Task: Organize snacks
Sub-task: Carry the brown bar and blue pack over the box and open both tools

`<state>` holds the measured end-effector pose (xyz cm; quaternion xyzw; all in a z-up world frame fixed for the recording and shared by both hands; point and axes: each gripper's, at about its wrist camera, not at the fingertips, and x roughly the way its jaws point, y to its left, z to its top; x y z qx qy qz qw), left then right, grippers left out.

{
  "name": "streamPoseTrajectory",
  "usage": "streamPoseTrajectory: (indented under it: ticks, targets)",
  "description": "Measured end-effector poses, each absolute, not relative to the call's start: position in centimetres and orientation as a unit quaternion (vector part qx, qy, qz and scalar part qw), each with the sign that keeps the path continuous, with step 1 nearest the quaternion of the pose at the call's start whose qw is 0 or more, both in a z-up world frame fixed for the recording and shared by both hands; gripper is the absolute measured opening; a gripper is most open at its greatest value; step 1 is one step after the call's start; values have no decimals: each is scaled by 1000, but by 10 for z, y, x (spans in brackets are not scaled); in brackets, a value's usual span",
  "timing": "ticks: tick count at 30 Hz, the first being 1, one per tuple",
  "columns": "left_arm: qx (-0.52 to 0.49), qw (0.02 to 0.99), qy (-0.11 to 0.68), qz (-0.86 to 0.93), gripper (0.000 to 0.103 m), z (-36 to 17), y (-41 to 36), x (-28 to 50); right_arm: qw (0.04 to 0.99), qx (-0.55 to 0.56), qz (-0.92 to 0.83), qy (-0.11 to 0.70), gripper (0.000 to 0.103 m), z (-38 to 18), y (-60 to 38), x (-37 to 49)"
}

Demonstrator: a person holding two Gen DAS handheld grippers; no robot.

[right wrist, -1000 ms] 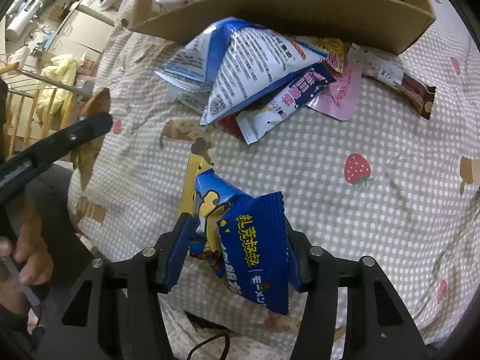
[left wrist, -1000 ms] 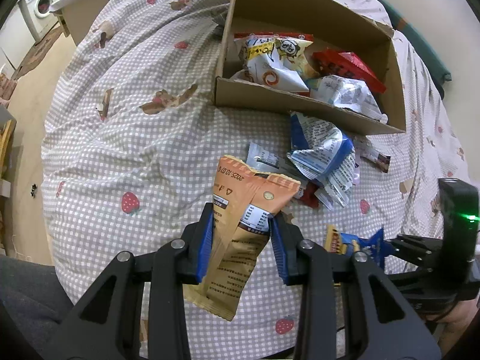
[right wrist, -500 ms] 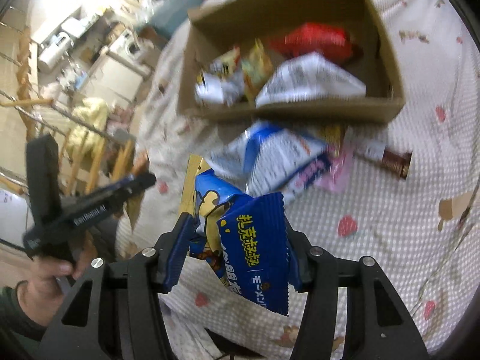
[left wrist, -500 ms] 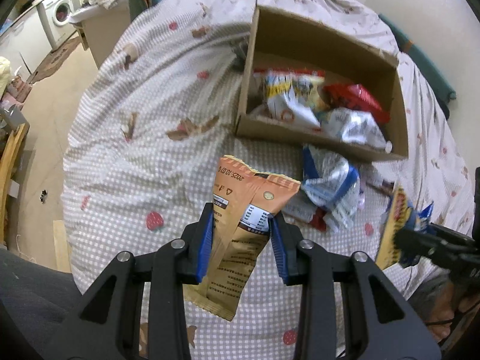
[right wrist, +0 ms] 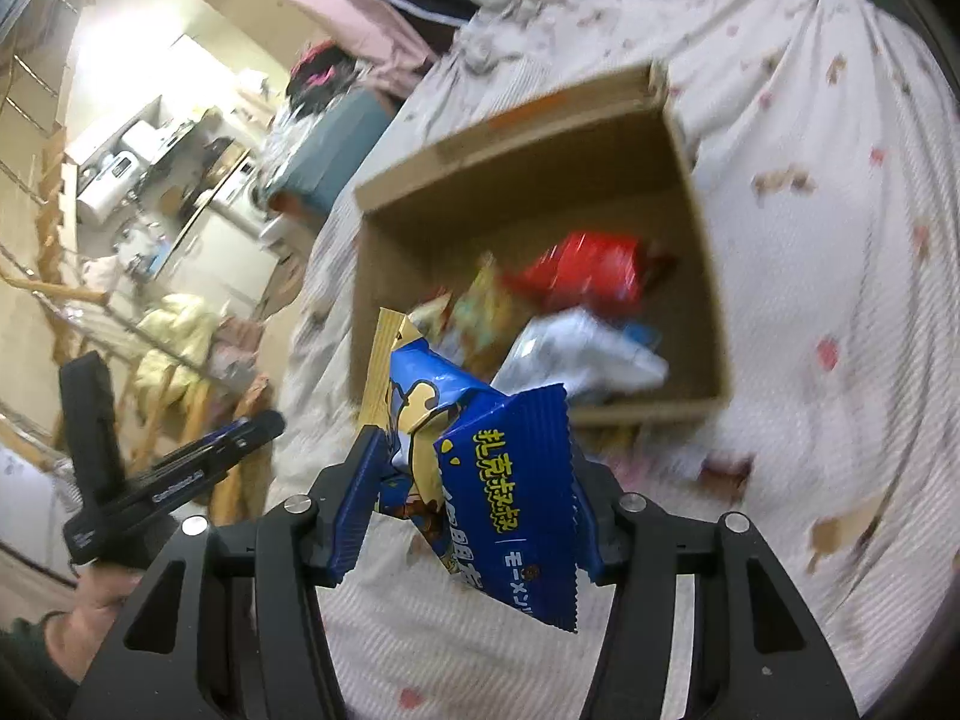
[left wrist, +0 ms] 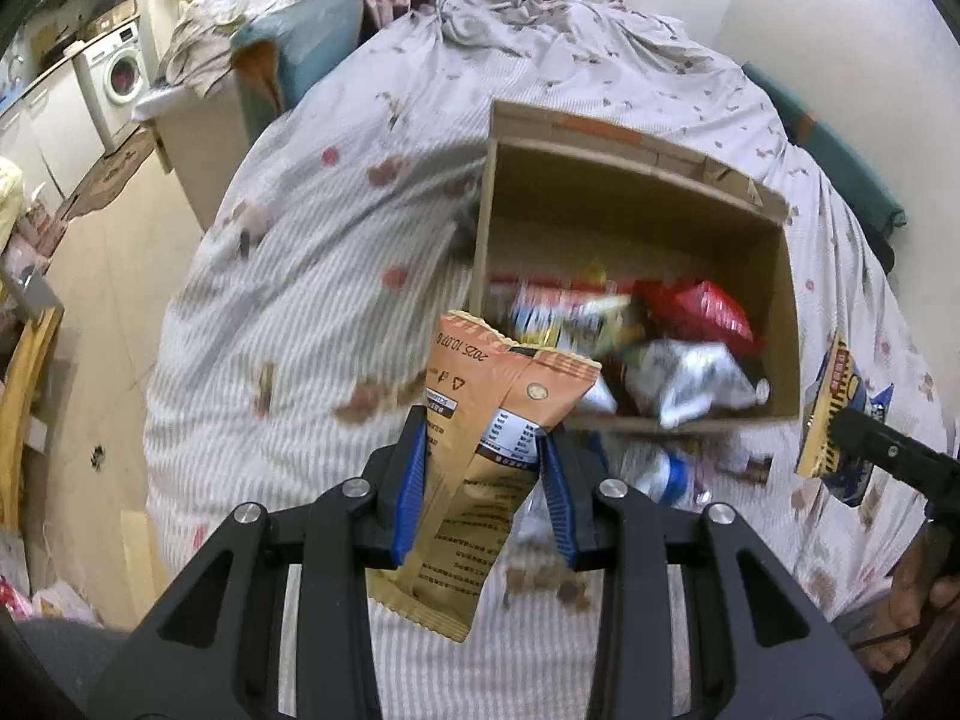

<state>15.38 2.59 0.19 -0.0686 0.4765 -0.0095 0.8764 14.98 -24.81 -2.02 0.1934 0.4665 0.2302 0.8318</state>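
Left claw (left wrist: 483, 492) grips an orange packet (left wrist: 474, 468) at lower centre; right claw (right wrist: 468, 504) grips a blue packet (right wrist: 504, 498). Both are mid-carry; next, release over the box (left wrist: 780, 300) at upper right.

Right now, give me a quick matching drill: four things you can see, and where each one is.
Things:
1. orange packet
2. blue packet
3. red packet
4. cardboard box

Places:
A. lying inside the box
B. gripped by the right gripper
C. resting on the checked bedcover
D. gripped by the left gripper

Pairs: 1-D, 2-B, 3-A, 4-C
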Motion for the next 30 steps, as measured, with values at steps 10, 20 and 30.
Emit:
streamPoseTrajectory:
  ticks: [10,20,30]
  targets:
    - [-36,892,450,-37,31,16,-6,231,856,168,192,450,57,-7,-250,214]
    - [-13,890,449,-85,31,-27,-30,269,854,154,178,464,57,-31,-230,269]
    - [-36,879,467,-85,32,-37,-24,279,839,177,183,482,59,-57,-227,284]
